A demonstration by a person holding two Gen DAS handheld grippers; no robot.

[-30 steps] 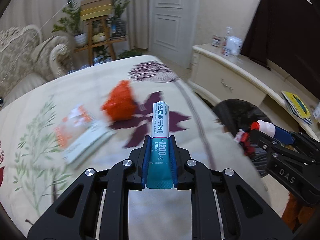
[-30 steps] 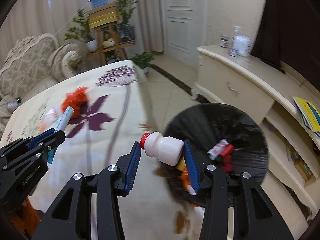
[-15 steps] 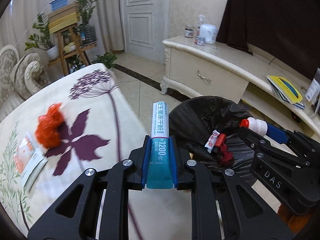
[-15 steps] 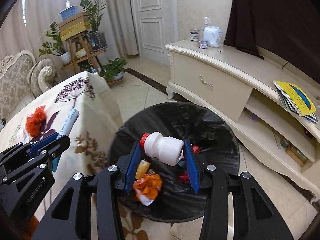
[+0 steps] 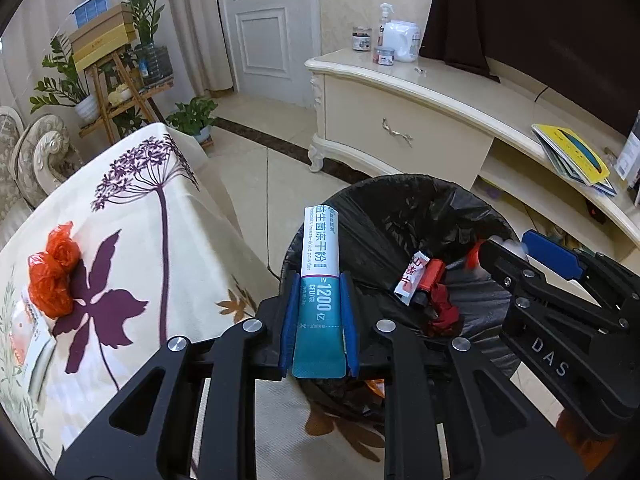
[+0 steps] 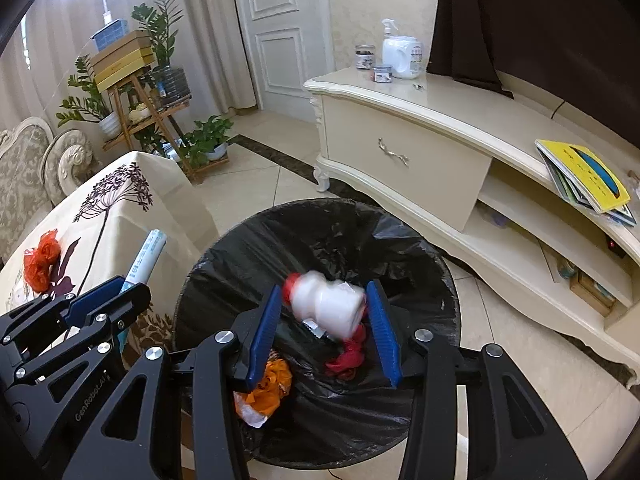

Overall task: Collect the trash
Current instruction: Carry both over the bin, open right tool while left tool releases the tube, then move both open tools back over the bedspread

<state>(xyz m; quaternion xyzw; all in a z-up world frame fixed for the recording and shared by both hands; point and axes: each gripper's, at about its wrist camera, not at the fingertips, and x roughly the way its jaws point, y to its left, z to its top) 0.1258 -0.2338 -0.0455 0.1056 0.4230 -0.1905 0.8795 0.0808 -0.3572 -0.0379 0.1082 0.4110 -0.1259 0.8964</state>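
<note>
The right gripper (image 6: 326, 320) is opening its jaws above the round bin with black plastic liner (image 6: 256, 248), and the blurred small white plastic bottle with red cap (image 6: 328, 304) sits loose between them; at 9 o'clock, the left gripper (image 5: 318, 320) starts opening around the white and teal paper sachet (image 5: 320, 280)

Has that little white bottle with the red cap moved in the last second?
Yes. The white bottle was over the flowered table's edge; now it is above the black-lined trash bin, blurred, coming free as the right gripper jaws open.
</note>
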